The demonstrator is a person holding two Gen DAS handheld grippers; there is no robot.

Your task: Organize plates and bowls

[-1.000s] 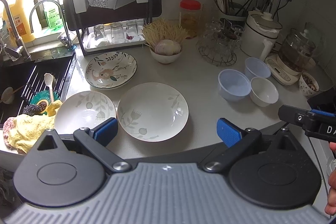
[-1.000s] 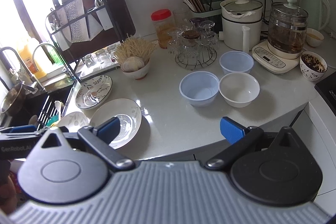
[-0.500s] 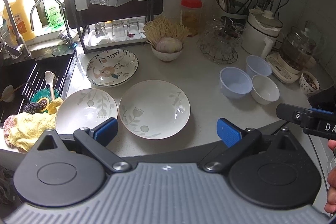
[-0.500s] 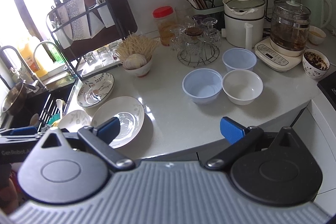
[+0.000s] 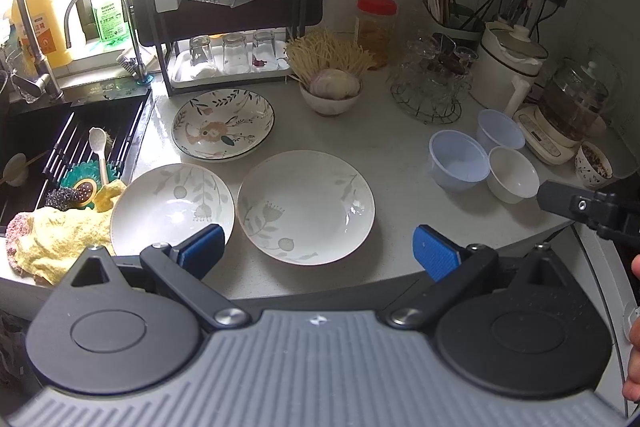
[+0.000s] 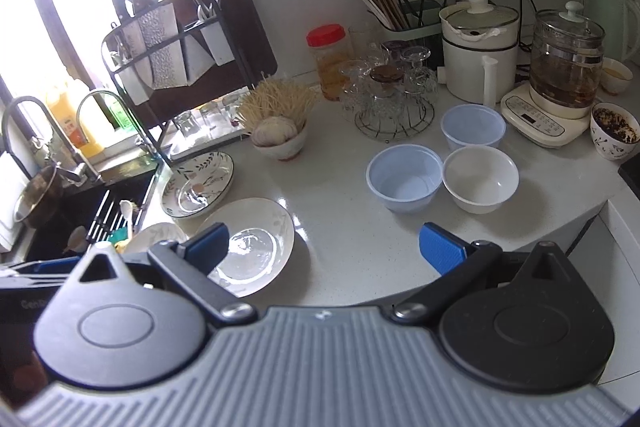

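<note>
Both the left hand-held gripper (image 5: pixel 316 253) and right hand-held gripper (image 6: pixel 322 247) gape empty; nearest the black sink (image 5: pixel 48 147), 3 glazed ceramic plates (image 5: pixel 306 207) look slippery, breakable; grip rims

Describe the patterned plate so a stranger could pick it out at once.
Start at the black dish rack by the sink. On the white counter directly before it sits the round ceramic plate with dark leaves and a peach flower. The two plates nearer the edge are plain white with faint grey sprigs.
</note>
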